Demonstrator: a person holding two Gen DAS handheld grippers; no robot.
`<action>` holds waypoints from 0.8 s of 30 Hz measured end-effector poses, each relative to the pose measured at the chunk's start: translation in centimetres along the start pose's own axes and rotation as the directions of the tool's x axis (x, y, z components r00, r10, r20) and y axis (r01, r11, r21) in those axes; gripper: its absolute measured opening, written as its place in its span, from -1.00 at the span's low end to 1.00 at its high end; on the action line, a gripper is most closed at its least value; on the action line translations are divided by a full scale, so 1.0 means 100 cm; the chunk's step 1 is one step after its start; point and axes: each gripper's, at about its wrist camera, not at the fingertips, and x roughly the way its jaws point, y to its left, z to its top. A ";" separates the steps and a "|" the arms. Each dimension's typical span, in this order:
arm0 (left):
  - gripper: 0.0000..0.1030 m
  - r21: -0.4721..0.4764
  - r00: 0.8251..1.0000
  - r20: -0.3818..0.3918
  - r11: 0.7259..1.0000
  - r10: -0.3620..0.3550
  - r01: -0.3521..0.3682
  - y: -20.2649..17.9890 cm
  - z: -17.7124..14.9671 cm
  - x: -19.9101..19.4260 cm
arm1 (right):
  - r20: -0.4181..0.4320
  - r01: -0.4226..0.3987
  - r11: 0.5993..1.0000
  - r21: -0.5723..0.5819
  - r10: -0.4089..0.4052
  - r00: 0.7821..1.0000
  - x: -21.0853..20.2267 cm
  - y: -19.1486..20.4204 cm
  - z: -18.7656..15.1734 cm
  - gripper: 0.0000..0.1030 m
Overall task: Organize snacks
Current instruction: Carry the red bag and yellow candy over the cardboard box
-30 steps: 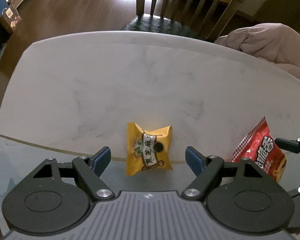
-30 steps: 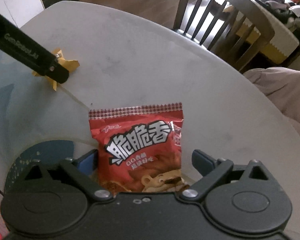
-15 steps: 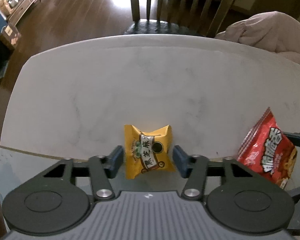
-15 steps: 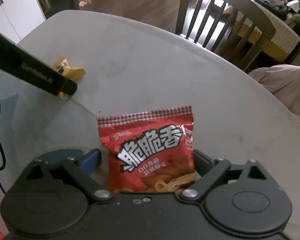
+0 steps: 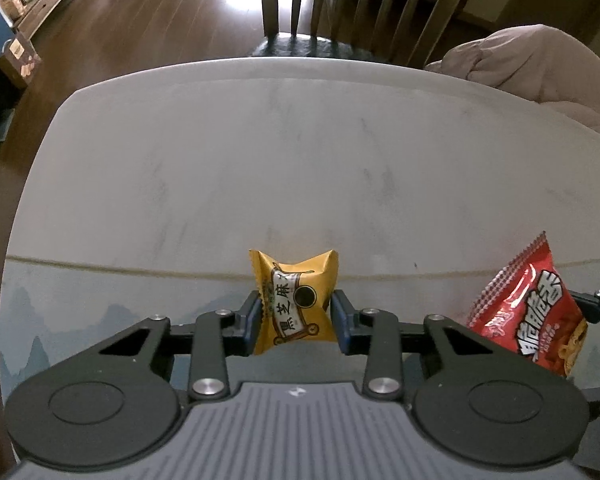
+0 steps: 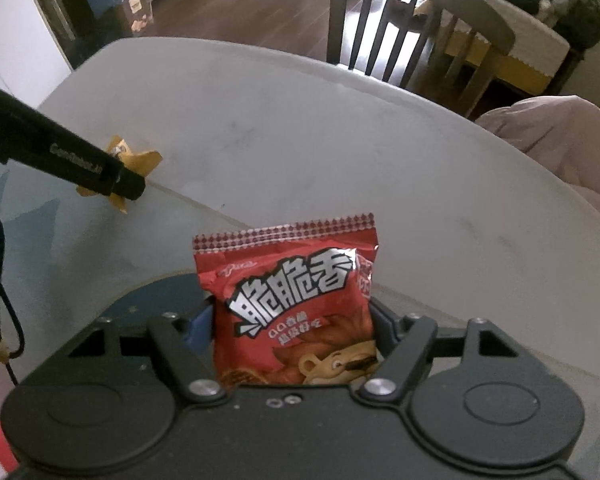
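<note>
Snacks sit between both sets of jaws: the left gripper [image 5: 295,322] pinches a yellow packet [image 5: 294,304], the right gripper [image 6: 294,330] a red bag [image 6: 290,304], whose base hides behind its body, above the desk [image 5: 260,168].

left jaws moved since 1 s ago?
Yes. The left gripper closed inward onto the yellow snack packet, and sits further back from the table's gold line.

We read "脆脆香" in big white characters on the red snack bag [image 6: 292,300]. The yellow packet [image 5: 294,306] shows "黑芝麻". A black gripper finger [image 6: 80,162] carries blurred lettering we cannot make out.
</note>
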 end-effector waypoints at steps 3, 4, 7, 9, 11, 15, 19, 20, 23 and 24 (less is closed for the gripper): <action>-0.32 0.004 1.000 0.019 1.000 -0.014 0.014 0.001 -0.008 -0.019 | 0.023 -0.004 1.000 0.019 0.004 1.000 -0.021 0.000 -0.003 0.46; -0.32 0.004 0.999 0.026 1.000 -0.020 0.020 0.001 -0.010 -0.027 | 0.033 -0.005 1.000 0.026 0.004 0.999 -0.029 0.002 -0.004 0.46; -0.32 0.005 0.998 0.056 0.999 -0.037 0.037 0.002 -0.016 -0.054 | 0.063 -0.007 0.999 0.054 0.004 0.998 -0.055 0.004 -0.009 0.46; -0.32 0.005 0.996 0.078 0.999 -0.046 0.046 0.004 -0.021 -0.074 | 0.082 -0.002 0.998 0.068 -0.003 0.997 -0.075 0.009 -0.013 0.46; -0.32 0.009 0.994 0.099 0.999 -0.053 0.052 0.006 -0.027 -0.095 | 0.100 0.007 0.997 0.082 -0.015 0.995 -0.095 0.014 -0.017 0.46; -0.32 0.031 0.985 0.149 0.996 -0.081 0.077 0.009 -0.041 -0.139 | 0.138 0.012 0.994 0.108 -0.027 0.990 -0.136 0.025 -0.025 0.46; -0.32 0.053 0.979 0.172 0.994 -0.106 0.098 0.013 -0.060 -0.179 | 0.175 0.020 0.992 0.122 -0.041 0.984 -0.172 0.039 -0.034 0.46; -0.32 0.062 0.978 0.178 0.993 -0.110 0.100 0.014 -0.066 -0.189 | 0.182 0.018 0.992 0.125 -0.041 0.982 -0.180 0.043 -0.037 0.46; -0.32 0.080 0.977 0.184 0.993 -0.106 0.092 0.018 -0.087 -0.215 | 0.200 0.016 0.991 0.137 -0.043 0.979 -0.205 0.054 -0.049 0.46; -0.32 0.085 0.977 0.183 0.992 -0.106 0.092 0.020 -0.093 -0.220 | 0.202 0.017 0.990 0.139 -0.046 0.978 -0.211 0.059 -0.051 0.46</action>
